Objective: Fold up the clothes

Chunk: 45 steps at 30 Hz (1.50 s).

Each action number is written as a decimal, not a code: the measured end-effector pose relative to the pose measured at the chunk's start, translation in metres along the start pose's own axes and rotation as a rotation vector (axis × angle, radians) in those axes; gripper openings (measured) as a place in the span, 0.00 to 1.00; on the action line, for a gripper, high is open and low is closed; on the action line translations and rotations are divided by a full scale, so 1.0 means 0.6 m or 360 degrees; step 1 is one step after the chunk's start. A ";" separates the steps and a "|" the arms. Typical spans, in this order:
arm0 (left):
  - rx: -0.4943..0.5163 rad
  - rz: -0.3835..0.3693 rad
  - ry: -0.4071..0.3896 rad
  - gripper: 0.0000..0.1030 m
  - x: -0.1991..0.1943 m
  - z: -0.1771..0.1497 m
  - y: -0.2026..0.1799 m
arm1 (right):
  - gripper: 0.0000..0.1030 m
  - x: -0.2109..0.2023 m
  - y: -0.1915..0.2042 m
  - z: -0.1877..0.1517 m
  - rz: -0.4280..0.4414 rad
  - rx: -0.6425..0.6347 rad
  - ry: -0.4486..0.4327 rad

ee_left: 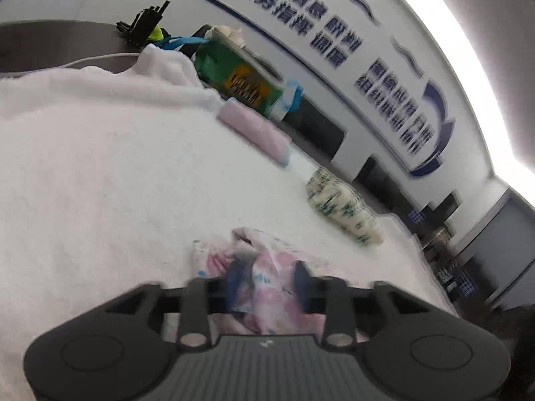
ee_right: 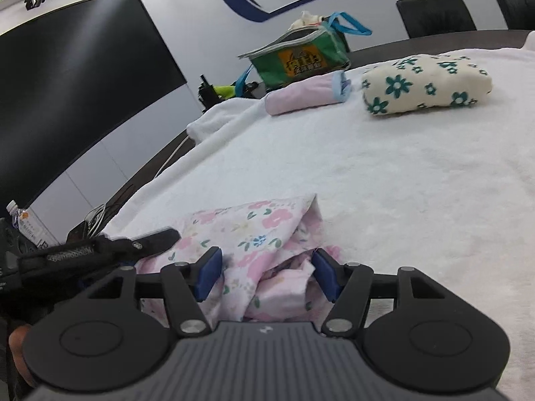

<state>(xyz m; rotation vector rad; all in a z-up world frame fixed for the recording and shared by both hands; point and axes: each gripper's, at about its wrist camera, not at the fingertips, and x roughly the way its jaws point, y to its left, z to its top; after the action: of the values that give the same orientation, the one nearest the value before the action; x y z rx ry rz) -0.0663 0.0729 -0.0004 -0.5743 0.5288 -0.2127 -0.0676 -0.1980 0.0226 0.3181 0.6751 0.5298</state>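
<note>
1. Progress, as far as I can judge: two bundles already sit folded on the white towel (ee_right: 367, 173) that covers the table. There's a pink roll (ee_right: 301, 95) and a cream bundle with teal flowers (ee_right: 428, 83), both well beyond the floral garment (ee_right: 254, 234) and toward the wall.
2. The floral garment is the one in hand. It lies rumpled at the near edge of the towel, with one flap lying over and loose creases bunched under it, so I'd say it's only partly folded and needs flattening and squaring.
3. Left gripper (ee_left: 267, 284): the fingers are spread with floral cloth between them. The view is blurry, so I can't tell whether they pinch it or just straddle it.
4. Right gripper (ee_right: 265, 274): the fingers are clearly spread apart, hovering right over the crumpled part and gripping nothing.
5. Materials: the towel is fluffy terry and should grip the fabric a bit. The floral garment looks like thin, limp cotton that creases easily. The cream bundle looks plush and puffy.
6. Past the pink roll sits a green bag (ee_right: 301, 56) with blue handles, which looks like stiff woven plastic.
</note>
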 end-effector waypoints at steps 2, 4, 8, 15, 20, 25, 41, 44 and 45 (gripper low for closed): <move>0.0052 0.0095 -0.0122 0.61 -0.020 0.000 -0.002 | 0.60 -0.002 0.003 0.001 0.0013 -0.0011 -0.0010; 0.0120 0.0130 -0.0105 0.61 -0.017 0.003 -0.007 | 0.60 -0.005 0.002 0.004 0.0016 -0.0010 -0.0021; 0.0046 -0.0016 0.0142 0.05 0.018 -0.001 -0.010 | 0.42 0.004 -0.002 0.004 0.0035 0.0024 -0.0003; -0.0368 -0.0335 0.0289 0.05 0.027 0.003 0.035 | 0.29 -0.002 0.002 0.006 0.0077 0.0032 -0.0013; -0.0588 -0.0326 0.0239 0.16 0.017 -0.001 0.088 | 0.36 0.004 -0.007 0.006 0.0102 0.0076 0.0000; -0.0175 0.0023 0.0024 0.90 -0.037 0.022 0.050 | 0.64 -0.030 -0.005 0.015 -0.0001 0.0016 -0.0059; -0.0214 -0.0441 0.0490 0.22 0.025 0.076 -0.015 | 0.15 -0.029 -0.037 0.028 0.0360 0.0336 -0.0044; -0.0043 -0.0537 0.0424 0.21 0.044 0.155 -0.108 | 0.14 -0.082 -0.027 0.094 0.0341 0.0198 -0.0213; 0.0012 -0.0569 0.0404 0.21 0.057 0.189 -0.146 | 0.14 -0.100 -0.025 0.125 0.0312 0.0139 -0.0277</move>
<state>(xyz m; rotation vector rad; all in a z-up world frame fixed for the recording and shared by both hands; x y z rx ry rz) 0.0191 0.0418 0.1157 -0.6364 0.6677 -0.6328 -0.0518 -0.2520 0.1018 0.5101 0.5019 0.6519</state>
